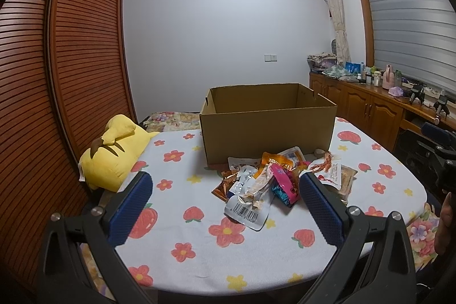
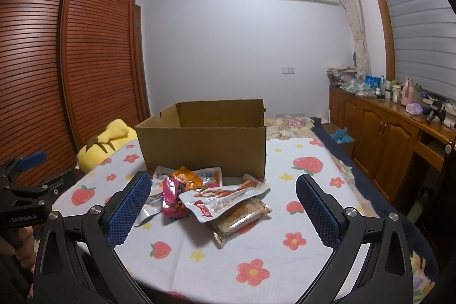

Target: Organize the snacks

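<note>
A heap of snack packets (image 1: 273,178) (image 2: 205,195) lies on the flowered tablecloth, just in front of an open cardboard box (image 1: 268,130) (image 2: 205,144). Among them are a pink packet (image 1: 285,181) (image 2: 171,195), a silver pouch with a barcode (image 1: 248,210), a white pouch with a red picture (image 2: 222,198) and a brown bar (image 2: 242,218) under it. My left gripper (image 1: 225,190) is open, its blue pads on either side of the heap's near end and short of it. My right gripper (image 2: 223,190) is open too, hovering in front of the heap, nothing held.
A yellow plush toy (image 1: 114,155) (image 2: 105,141) lies at the table's left edge by the slatted wardrobe (image 1: 71,61). Wooden cabinets (image 1: 370,107) (image 2: 384,138) with clutter on top run along the right wall. The other gripper and a hand show at each view's side (image 2: 22,198).
</note>
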The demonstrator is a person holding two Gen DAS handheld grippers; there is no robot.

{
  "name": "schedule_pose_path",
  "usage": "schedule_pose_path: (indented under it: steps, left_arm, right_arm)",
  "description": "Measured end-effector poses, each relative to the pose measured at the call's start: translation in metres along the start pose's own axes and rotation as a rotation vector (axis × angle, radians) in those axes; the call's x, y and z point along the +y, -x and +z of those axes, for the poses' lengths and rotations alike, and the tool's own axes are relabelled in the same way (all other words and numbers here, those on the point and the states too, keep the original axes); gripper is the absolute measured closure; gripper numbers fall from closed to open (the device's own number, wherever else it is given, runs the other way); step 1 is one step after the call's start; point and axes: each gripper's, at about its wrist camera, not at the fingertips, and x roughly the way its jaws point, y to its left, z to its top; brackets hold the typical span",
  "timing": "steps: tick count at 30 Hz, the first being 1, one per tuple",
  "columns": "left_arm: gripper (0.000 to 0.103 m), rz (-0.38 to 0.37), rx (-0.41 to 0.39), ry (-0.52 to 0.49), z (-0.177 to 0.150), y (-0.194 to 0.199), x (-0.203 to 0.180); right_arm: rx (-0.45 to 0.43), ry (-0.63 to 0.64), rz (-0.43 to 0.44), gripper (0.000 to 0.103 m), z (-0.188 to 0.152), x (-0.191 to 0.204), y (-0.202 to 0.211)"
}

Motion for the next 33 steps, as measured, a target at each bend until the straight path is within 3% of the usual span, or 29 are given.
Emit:
schedule_pose_path:
  steps: [33]
  left_arm:
    - [0.000, -0.015, -0.006, -0.006, 0.004, 0.010, -0.004]
  right_arm:
    - [-0.001, -0.002, 0.002, 0.000, 0.000, -0.001, 0.001]
